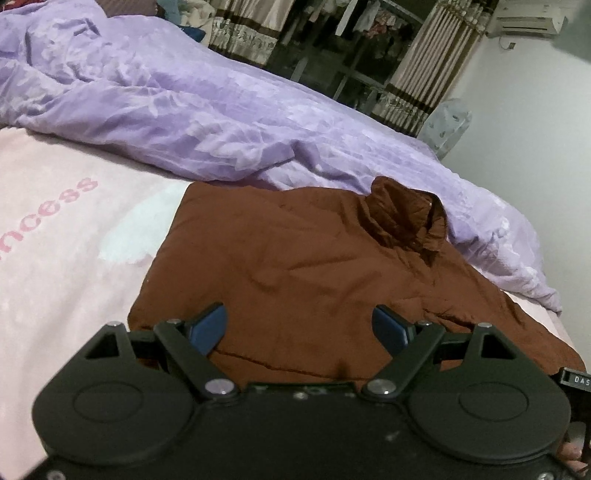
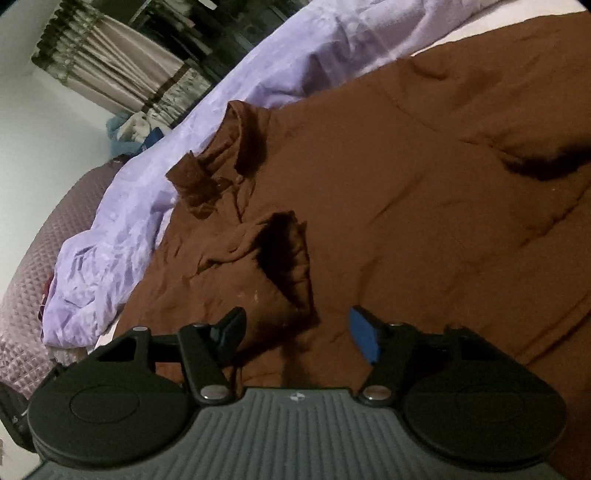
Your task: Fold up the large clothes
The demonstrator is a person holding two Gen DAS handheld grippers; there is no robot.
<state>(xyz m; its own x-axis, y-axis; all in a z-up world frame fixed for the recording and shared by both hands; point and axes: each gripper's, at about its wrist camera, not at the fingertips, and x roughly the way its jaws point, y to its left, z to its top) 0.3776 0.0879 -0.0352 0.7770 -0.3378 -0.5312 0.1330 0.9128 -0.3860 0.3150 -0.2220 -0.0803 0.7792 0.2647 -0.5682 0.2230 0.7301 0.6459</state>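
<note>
Pink lettering point(image 1: 48, 210) on the bedsheet point(image 1: 55, 280) is running off the left edge, unreadable in full; the brown shirt point(image 2: 424, 206) is spilling past the right wrist view's right edge.

Each camera sits just behind its claw, low and close over the bed. The left looks toward twelve o'clock across the brown shirt point(image 1: 295, 266); the right is rolled sideways. Both share its collar point(image 2: 236, 147) and the purple quilt point(image 1: 166, 103).

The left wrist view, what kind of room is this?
Most likely a bedroom: a brown garment lies on a bed with a pink sheet and a rumpled purple duvet. Striped curtains and a wall air conditioner stand behind.
</note>
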